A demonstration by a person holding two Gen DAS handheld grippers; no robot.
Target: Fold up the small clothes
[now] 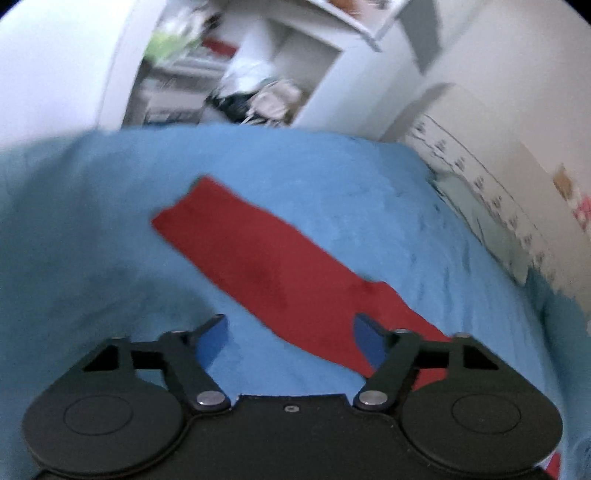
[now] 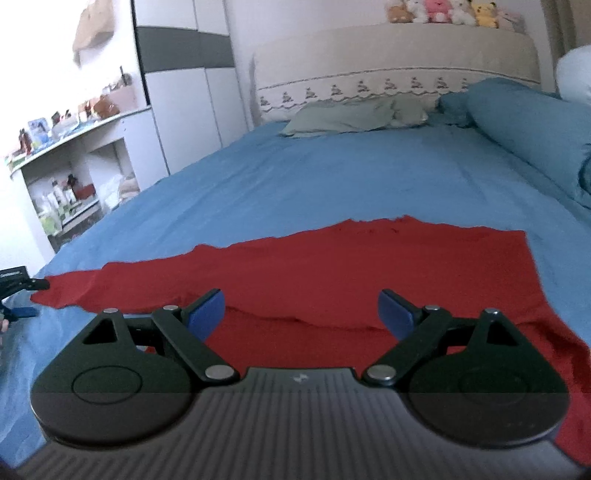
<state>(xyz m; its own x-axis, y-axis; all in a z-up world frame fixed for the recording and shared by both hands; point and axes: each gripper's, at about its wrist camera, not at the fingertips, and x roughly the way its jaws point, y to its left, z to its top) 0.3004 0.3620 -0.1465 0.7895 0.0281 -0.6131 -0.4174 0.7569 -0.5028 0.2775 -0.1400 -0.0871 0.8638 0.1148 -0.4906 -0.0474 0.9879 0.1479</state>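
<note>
A red garment lies spread flat on the blue bed sheet. In the left wrist view it shows as a long red strip running from the middle down to the lower right. My left gripper is open and empty, just above the sheet at the garment's near end. It also shows at the left edge of the right wrist view. My right gripper is open and empty, low over the garment's near edge, where a fold ridge crosses between the fingers.
Pillows and a rolled blue duvet lie at the head of the bed below a beige headboard with plush toys. White shelves and a wardrobe stand left of the bed.
</note>
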